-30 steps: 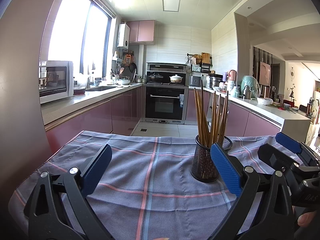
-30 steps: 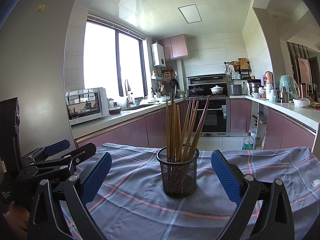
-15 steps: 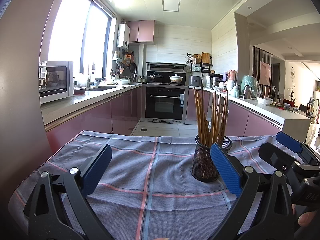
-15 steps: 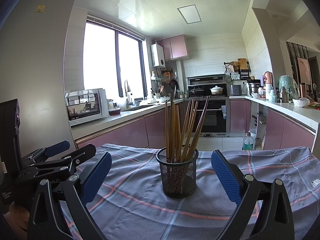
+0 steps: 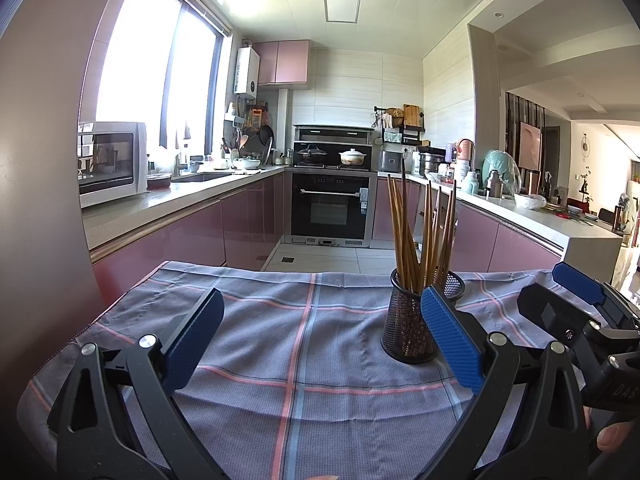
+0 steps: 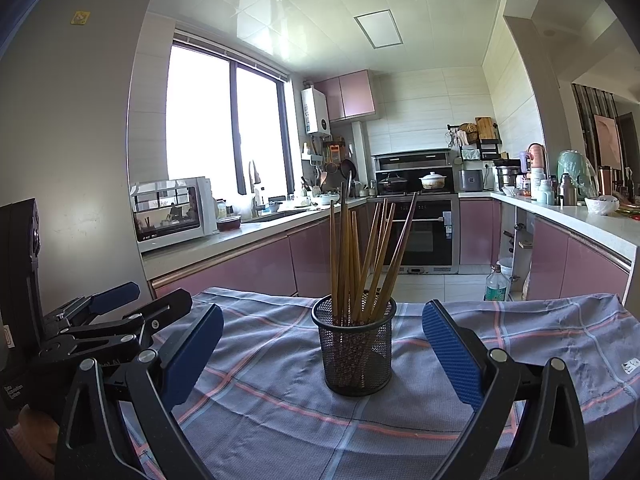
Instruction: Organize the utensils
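Observation:
A black mesh cup [image 6: 355, 350] stands upright on the plaid cloth, holding several wooden chopsticks [image 6: 360, 256]. My right gripper [image 6: 322, 344] is open, its blue pads on either side of the cup and a little nearer to me. In the left wrist view the mesh cup [image 5: 412, 320] sits to the right, partly behind the right pad, with the chopsticks [image 5: 420, 232] fanned out above it. My left gripper [image 5: 322, 338] is open over bare cloth, with nothing between its fingers. The right gripper [image 5: 580, 300] shows at the right edge there.
The grey plaid cloth [image 5: 304, 340] covers the table; its far edge drops off toward the kitchen floor. The left gripper [image 6: 108, 320] sits low at the left in the right wrist view. A fridge wall [image 6: 80, 140] stands at the left, counters beyond.

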Tool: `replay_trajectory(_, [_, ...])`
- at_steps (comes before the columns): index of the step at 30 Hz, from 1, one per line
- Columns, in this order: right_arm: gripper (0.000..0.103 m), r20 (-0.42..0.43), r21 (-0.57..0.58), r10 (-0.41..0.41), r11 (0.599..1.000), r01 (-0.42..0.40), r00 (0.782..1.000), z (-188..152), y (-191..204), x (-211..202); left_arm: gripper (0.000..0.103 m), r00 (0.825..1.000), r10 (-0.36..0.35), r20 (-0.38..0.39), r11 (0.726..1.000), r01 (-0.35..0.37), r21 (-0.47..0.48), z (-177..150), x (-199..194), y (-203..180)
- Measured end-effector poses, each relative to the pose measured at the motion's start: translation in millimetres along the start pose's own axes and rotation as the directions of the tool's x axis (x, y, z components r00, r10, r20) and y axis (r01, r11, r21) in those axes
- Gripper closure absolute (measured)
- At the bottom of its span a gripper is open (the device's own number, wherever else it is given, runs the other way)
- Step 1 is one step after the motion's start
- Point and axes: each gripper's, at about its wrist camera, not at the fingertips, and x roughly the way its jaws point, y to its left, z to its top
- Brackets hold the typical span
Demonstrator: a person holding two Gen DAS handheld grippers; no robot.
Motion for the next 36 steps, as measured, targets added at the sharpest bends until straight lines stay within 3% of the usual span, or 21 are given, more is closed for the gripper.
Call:
replay_trajectory(32, [0.007, 0.026, 0.006, -0.005, 1.000, 0.005, 1.000, -1.6, -0.4, -2.1, 0.006, 0.999, 0.028, 0.033, 0.999, -0.029, 0.018, 0.9, -3.7, -1.9])
replay_trajectory(36, [0.007, 0.024, 0.003, -0.011, 1.000, 0.010, 1.000, -2.1, -1.5, -2.0, 0.006, 1.000, 0.028, 0.011, 1.000, -0.028, 0.011, 0.9, -0.7, -1.7])
